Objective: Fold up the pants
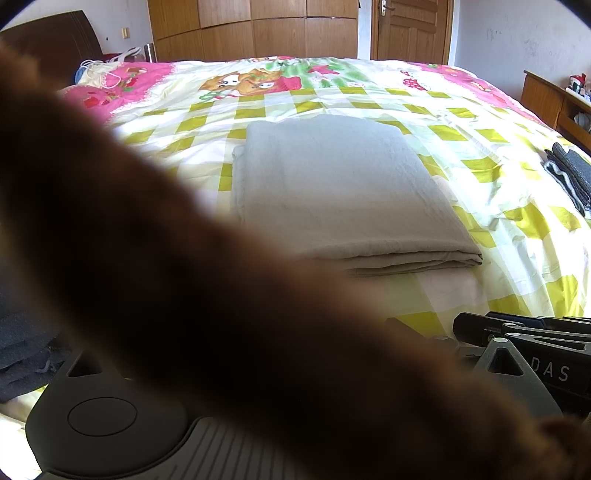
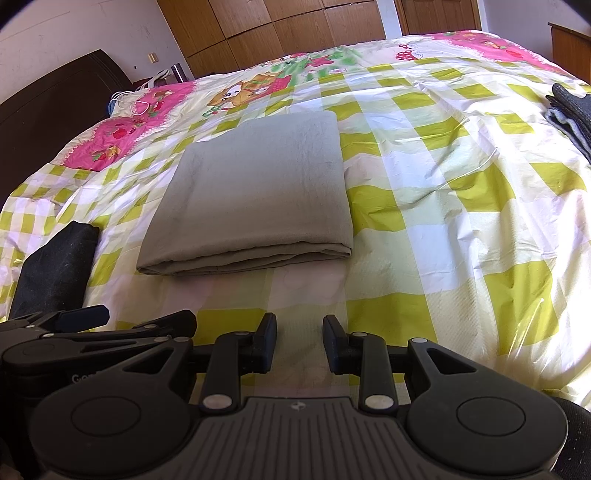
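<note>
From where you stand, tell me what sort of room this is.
Most likely a home bedroom: a bed under a checked cartoon-print cover, a dark headboard at its end, and wooden wardrobe doors along the far wall.

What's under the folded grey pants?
The folded grey pants lie on the checked bedspread, yellow-green and white squares with cartoon pictures further back. The squares show all around the pants. Anything hidden right beneath them can't be seen.
</note>
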